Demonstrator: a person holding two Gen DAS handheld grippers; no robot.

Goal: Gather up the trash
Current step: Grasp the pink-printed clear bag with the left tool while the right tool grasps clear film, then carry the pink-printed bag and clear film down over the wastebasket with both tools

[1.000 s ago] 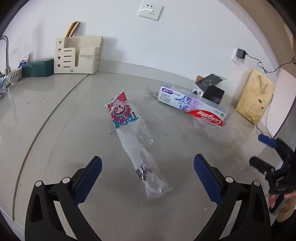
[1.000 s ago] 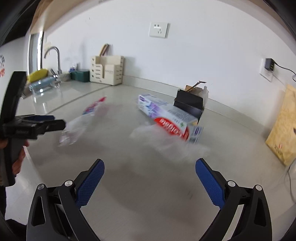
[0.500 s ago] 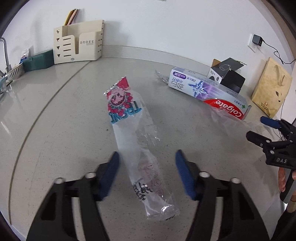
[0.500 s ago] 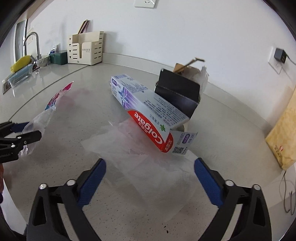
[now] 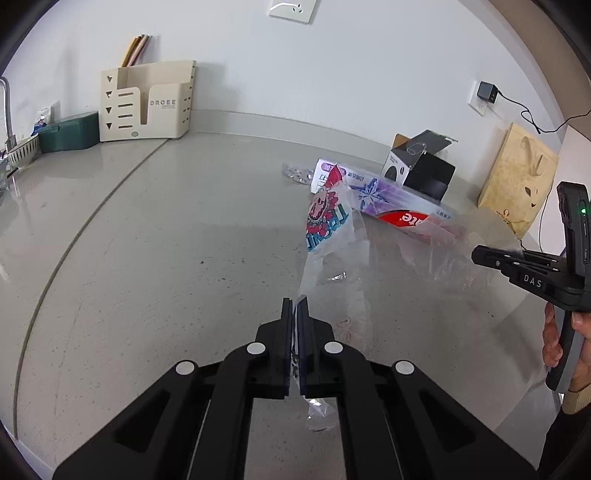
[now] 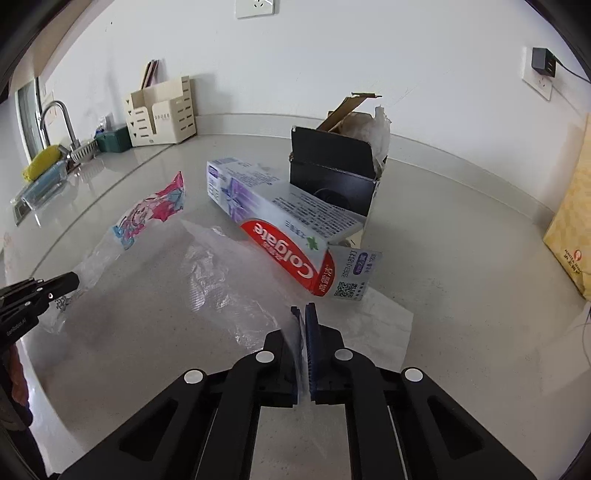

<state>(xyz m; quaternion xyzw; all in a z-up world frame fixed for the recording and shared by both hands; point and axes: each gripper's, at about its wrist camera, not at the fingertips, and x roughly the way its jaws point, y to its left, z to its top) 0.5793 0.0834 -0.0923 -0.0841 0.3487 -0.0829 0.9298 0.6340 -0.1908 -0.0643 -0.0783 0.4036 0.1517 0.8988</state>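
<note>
You face a grey speckled bench (image 5: 155, 236) that runs back to a white wall. Against that wall you see a cream slotted organizer (image 5: 147, 105) marked DROEE with flat sticks poking up from it, and just beside it a dark green lidded box (image 5: 68, 131). At your far left stand a chrome faucet (image 6: 55, 118) and a small striped bowl (image 5: 22, 155). A white socket (image 5: 291, 9) sits high on the wall, and a black charger (image 5: 487, 92) is plugged in at the right.
</note>
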